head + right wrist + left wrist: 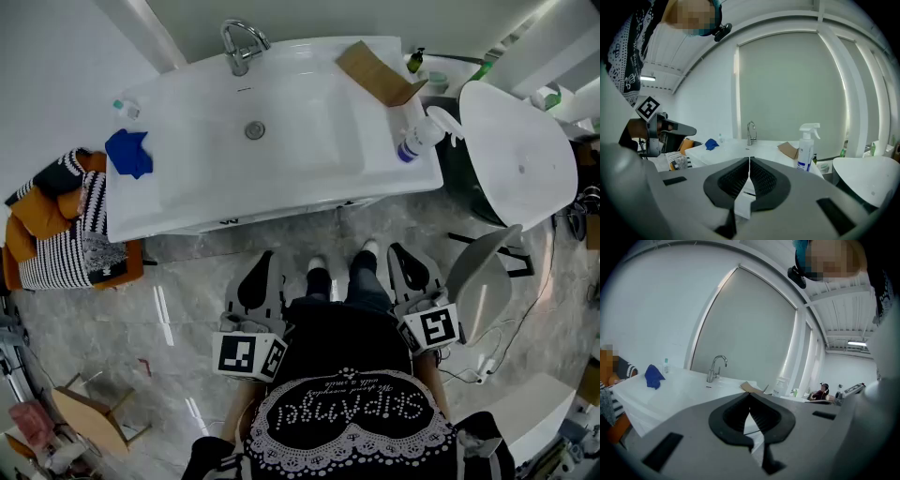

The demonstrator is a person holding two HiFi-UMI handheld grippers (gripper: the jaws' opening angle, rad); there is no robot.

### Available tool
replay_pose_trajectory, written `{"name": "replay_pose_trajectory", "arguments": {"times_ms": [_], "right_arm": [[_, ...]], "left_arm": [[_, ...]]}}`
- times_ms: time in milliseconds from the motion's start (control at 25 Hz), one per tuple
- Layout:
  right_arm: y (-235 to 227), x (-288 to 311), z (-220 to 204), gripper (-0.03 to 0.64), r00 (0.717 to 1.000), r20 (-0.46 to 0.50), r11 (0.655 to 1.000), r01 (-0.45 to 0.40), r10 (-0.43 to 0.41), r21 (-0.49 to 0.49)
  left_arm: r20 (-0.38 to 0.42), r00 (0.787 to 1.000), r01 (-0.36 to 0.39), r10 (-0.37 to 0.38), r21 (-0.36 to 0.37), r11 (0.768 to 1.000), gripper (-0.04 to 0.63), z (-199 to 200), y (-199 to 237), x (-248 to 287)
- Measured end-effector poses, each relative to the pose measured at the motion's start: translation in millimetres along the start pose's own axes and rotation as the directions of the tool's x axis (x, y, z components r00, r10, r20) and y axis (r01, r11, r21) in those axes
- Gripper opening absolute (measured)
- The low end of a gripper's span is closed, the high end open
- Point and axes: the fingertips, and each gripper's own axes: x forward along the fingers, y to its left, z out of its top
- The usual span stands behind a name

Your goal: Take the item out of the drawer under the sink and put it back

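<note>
Both grippers are idle, held low in front of me, one on each side of my legs and pointing toward the sink (187,183). Left gripper (263,270): fingers clenched, pads meeting at the tip, nothing between them; its own view confirms this (750,399). Right gripper (403,264): same, pads pressed flat together and empty (749,165). Neither is touching anything, and both are well short of the sink. The task item isn't visible in any view. From the head view, the cabinet front (281,212) under the sink rim is just a thin strip with nothing pulled out, so I can't tell where the item sits inside. On the sink top: faucet (240,45) at the back centre, blue cloth (128,153) at the left end with a small bottle (125,108) behind it, a piece of cardboard (377,73) at the back right, and a spray bottle (419,138) upright on the right corner. Left of the sink is an orange stool (133,267) piled with striped fabric (52,261). On the right is a white round table (520,150). My feet (317,266) are on the marble floor (187,309), near the cabinet.
</note>
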Motion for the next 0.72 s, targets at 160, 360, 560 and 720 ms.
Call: {"name": "replay_pose_trajectory", "arguments": {"times_ms": [160, 360, 560, 720], "right_arm": [[-5.2, -0.4, 2.1, 0.020, 1.000, 0.005, 1.000, 0.012, -0.012, -0.006], [-12.6, -0.2, -7.6, 0.021, 0.999, -0.036, 1.000, 0.023, -0.023, -0.013], [-24.4, 5.5, -32.5, 0.023, 0.992, -0.124, 0.997, 0.016, -0.026, -0.074], [-32.2, 16.2, -54.6, 0.023, 0.984, -0.174, 0.997, 0.009, -0.022, -0.075]], "left_arm": [[0.011, 1.000, -0.003, 0.003, -0.004, 1.000, 0.005, 3.6, 1.2, 1.6], [0.011, 1.000, 0.013, -0.013, -0.008, 1.000, 0.005, 3.3, -3.1, 5.2], [-0.006, 1.000, 0.024, -0.024, -0.016, 1.000, 0.005, 0.7, -8.6, 9.6], [-0.036, 0.999, 0.016, -0.017, -0.034, 0.999, 0.005, -9.6, -9.7, 13.4]]}}
